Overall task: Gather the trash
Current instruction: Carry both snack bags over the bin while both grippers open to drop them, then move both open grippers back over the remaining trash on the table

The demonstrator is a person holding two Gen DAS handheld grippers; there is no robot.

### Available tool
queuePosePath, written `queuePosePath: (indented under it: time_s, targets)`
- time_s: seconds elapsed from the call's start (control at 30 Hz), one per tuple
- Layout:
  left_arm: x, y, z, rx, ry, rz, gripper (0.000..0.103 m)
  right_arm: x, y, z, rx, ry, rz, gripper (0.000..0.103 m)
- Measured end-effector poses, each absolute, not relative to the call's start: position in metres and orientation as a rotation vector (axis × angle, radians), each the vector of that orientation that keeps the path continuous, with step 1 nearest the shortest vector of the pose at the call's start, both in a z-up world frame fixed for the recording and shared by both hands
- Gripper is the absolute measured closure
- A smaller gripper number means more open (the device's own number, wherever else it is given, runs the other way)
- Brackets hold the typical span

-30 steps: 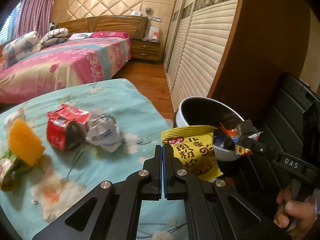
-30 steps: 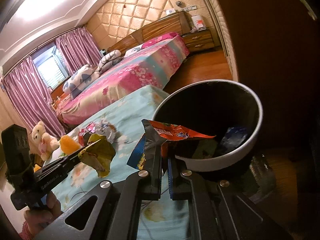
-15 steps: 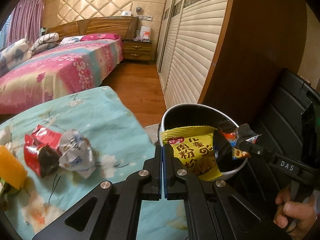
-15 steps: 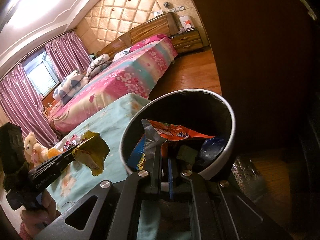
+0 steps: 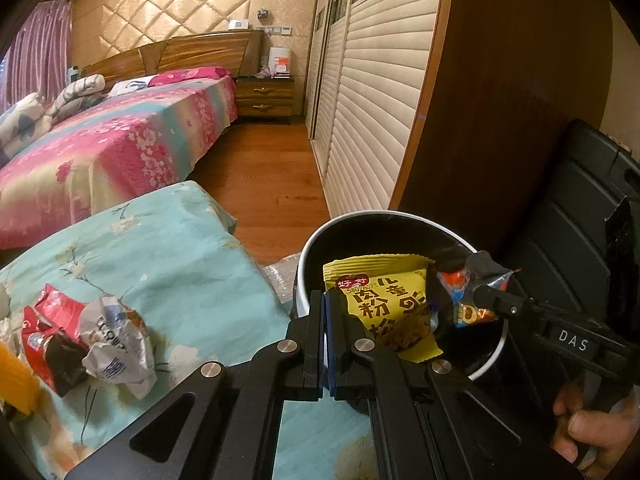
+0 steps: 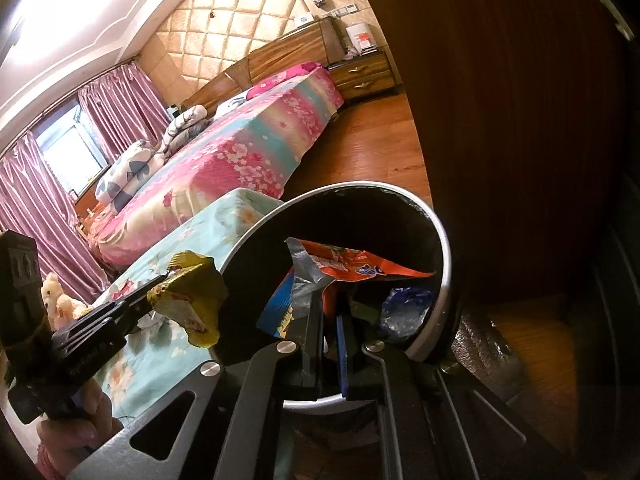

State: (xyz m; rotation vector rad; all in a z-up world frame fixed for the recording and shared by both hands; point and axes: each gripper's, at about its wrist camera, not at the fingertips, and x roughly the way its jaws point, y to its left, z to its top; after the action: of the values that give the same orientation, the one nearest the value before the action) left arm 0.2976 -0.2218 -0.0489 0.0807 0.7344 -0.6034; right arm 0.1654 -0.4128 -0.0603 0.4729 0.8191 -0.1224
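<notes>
Yellow snack packet (image 5: pixel 390 304) is pinched in my left gripper (image 5: pixel 327 320), fingers clamped on its corner, hanging over the near rim of the waste bin (image 5: pixel 320 240). My right gripper (image 6: pixel 330 320) grips an orange wrapper (image 6: pixel 360 266) above the bin's mouth. The risk I see: the yellow packet sits close to the rim, so letting go here could drop it outside onto the teal bedspread (image 5: pixel 160 248). Both tools crowd one opening and could knock together. A crumpled red-and-white wrapper (image 5: pixel 88 344) waits on the bedspread.
</notes>
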Motion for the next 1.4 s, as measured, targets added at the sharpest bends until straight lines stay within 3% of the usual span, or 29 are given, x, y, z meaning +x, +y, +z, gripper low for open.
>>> queuePosePath:
  time_s: [0.27, 0.37, 0.43, 0.53, 0.6, 0.73, 0.9, 1.4]
  targets:
    - [0.307, -0.235, -0.053, 0.093, 0.756, -0.612, 0.102, 0.169, -0.42, -0.06, 0.458, 0.825, -0.133, 0.094]
    - [0.309, -0.238, -0.055, 0.092, 0.767, -0.617, 0.096, 0.17, -0.42, -0.059, 0.445, 0.827, -0.144, 0.093]
    - [0.309, -0.238, -0.055, 0.095, 0.766, -0.611, 0.082, 0.17, -0.421, -0.059, 0.439, 0.832, -0.156, 0.089]
    - [0.303, -0.234, -0.053, 0.1, 0.749, -0.601, 0.076, 0.167, -0.42, -0.056, 0.437, 0.819, -0.164, 0.064]
    - [0.299, -0.229, -0.053, 0.095, 0.746, -0.593, 0.069, 0.164, -0.419, -0.053, 0.439, 0.806, -0.166, 0.041]
    - [0.289, -0.211, -0.054, 0.066, 0.738, -0.57, 0.047, 0.16, -0.413, -0.049, 0.448, 0.793, -0.158, 0.025]
    - [0.271, -0.183, -0.056, 0.027, 0.743, -0.532, 0.042, 0.157, -0.398, -0.044, 0.451, 0.777, -0.129, 0.016]
    - [0.221, -0.09, -0.059, -0.056, 0.748, -0.371, 0.04, 0.159, -0.327, -0.041, 0.446, 0.787, 0.017, 0.013]
